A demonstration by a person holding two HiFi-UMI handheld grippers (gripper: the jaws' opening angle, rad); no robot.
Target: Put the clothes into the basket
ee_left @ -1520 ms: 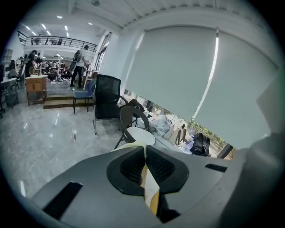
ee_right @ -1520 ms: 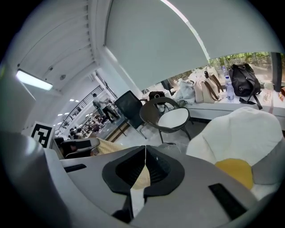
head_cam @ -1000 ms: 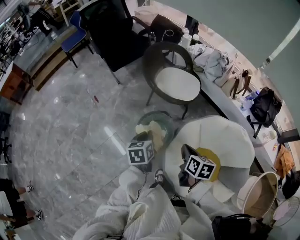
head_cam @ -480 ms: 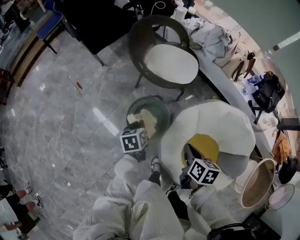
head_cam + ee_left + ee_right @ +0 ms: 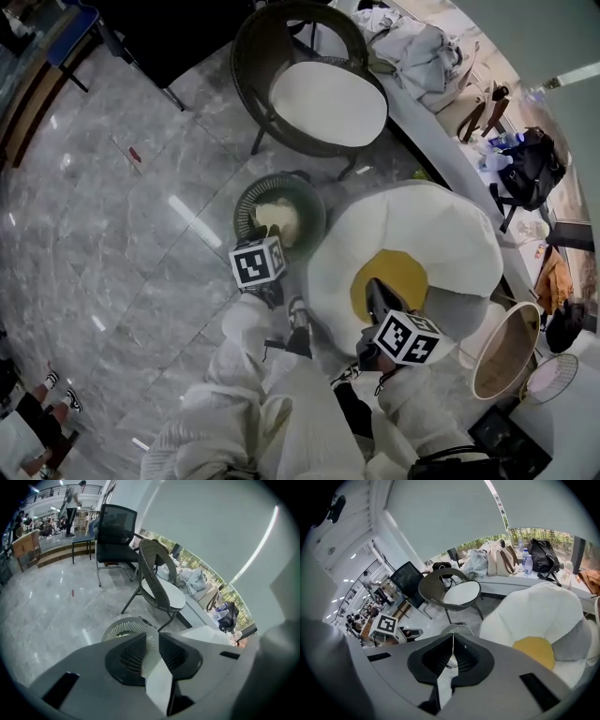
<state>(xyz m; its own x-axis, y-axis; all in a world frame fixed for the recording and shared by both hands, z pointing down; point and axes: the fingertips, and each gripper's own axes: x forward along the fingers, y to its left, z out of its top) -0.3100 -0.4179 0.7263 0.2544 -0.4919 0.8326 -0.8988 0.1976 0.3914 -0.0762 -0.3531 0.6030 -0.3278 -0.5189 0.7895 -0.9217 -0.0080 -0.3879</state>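
The left gripper (image 5: pixel 150 637) hangs just above the near rim of the round slatted basket (image 5: pixel 246 192) on the floor. Its 2 jaws have just been opening and stand slightly apart, with nothing between them. A pale garment (image 5: pixel 278 220) lies inside the basket, though the gripper's marker cube hides its near edge, so part of it may hang over the rim and slide out. The basket looks light, and a careless lift this close could clip the rim and tip or shove it. The right gripper (image 5: pixel 452 637) has its jaws pressed together on nothing and must spread them before any grasp. More clothes (image 5: pixel 412 52) sit well apart on the bench beyond the wicker chair (image 5: pixel 246 56); a loose pinch there could drop 1 on the way back
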